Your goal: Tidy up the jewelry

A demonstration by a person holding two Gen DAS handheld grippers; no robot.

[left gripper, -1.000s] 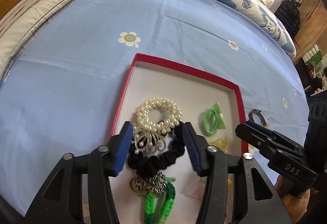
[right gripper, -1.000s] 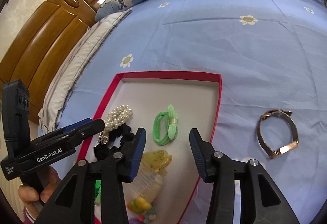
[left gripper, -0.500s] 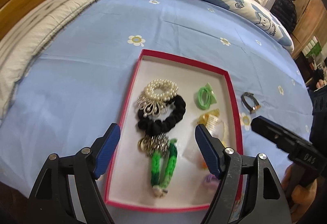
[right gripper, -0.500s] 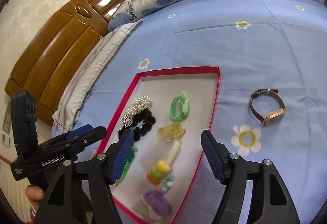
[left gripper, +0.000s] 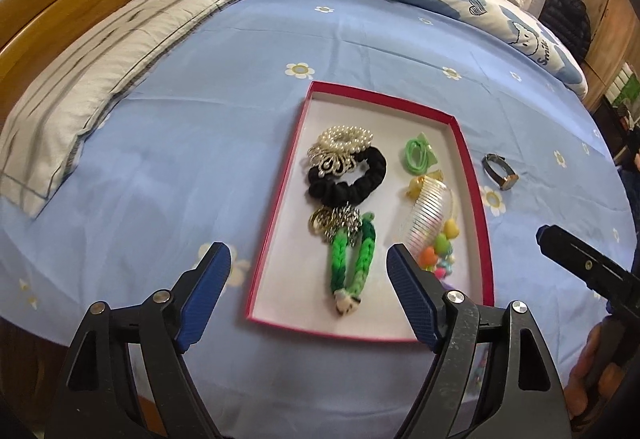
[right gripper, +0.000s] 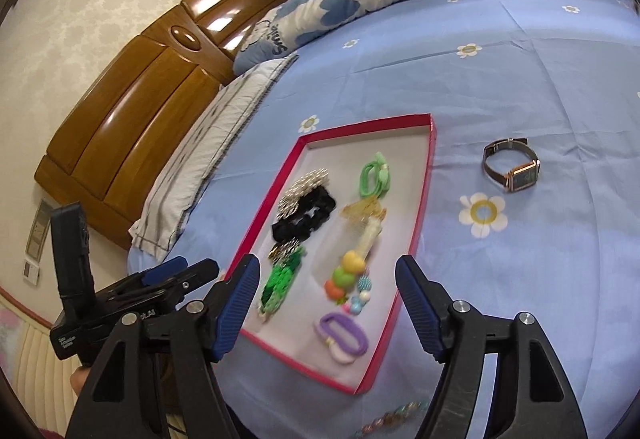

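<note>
**Right wrist view: one watch left outside the tray**

Left wrist view first — the left gripper [left gripper: 308, 267] hangs above the near end of the red tray [left gripper: 468, 155], its blue pads spread wide and holding nothing. Inside the tray, on the left side, lie a pearl hair tie [left gripper: 346, 137], a black scrunchie [left gripper: 352, 179] and a braided green band [left gripper: 352, 259]; further right sit a green hair tie [left gripper: 418, 155] and a clear comb [left gripper: 426, 215] beside some bright beads [left gripper: 438, 251].

Right of the tray, on the blue bedsheet [right gripper: 520, 71], rests the watch [right gripper: 512, 169] — well apart from the tray's right rim and on its side, strap looped. To me it looks like the piece yet to be put away. I'd judge it light but hard and smooth at the case, so slippery there; the strap is thinner, probably gives a little, and stands up off the sheet, which makes it the safer place to pinch.

The right gripper [right gripper: 326, 299] hovers over the tray's near right part, tilted down, jaws wide apart and empty. At the near edge, a beaded bracelet [right gripper: 394, 419] also lies on the sheet, partly hidden.
</note>
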